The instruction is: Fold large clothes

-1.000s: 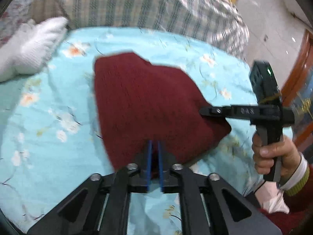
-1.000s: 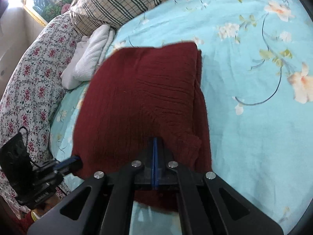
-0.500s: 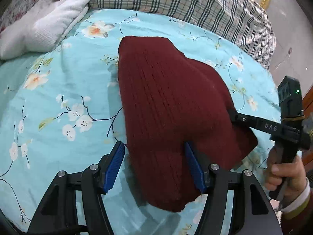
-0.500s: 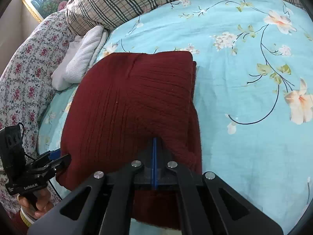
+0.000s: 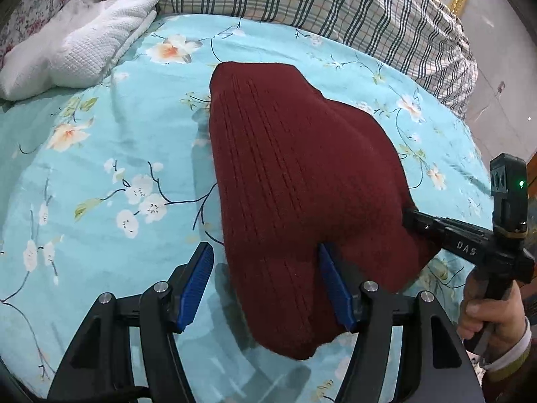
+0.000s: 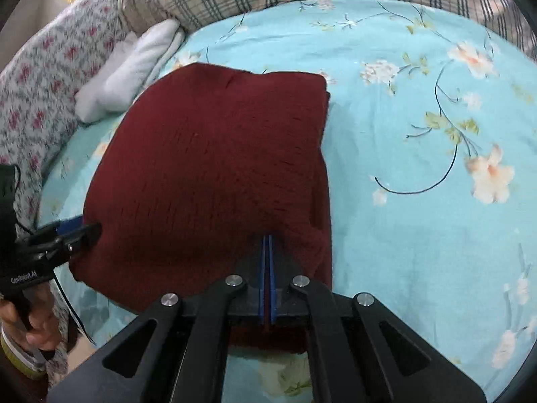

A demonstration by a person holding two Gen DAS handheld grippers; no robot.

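Note:
A dark red knit sweater (image 5: 302, 184) lies folded on the light blue floral bedsheet (image 5: 100, 174); it also shows in the right wrist view (image 6: 218, 174). My left gripper (image 5: 265, 285) is open, its blue pads on either side of the sweater's near corner, which droops between them. My right gripper (image 6: 267, 245) is shut on the sweater's near edge. In the left wrist view the right gripper (image 5: 412, 218) pinches the sweater's right corner. In the right wrist view the left gripper (image 6: 80, 230) sits at the sweater's left corner.
A white folded towel (image 5: 77, 53) lies at the back left beside a plaid pillow (image 5: 335, 6). A floral pillow (image 6: 40, 94) lies along the left in the right wrist view. The bedsheet (image 6: 436, 201) stretches to the right of the sweater.
My left gripper has opened and let go of the sweater's near corner. My right gripper has stayed shut on the edge. The sweater has settled lower onto the bed.

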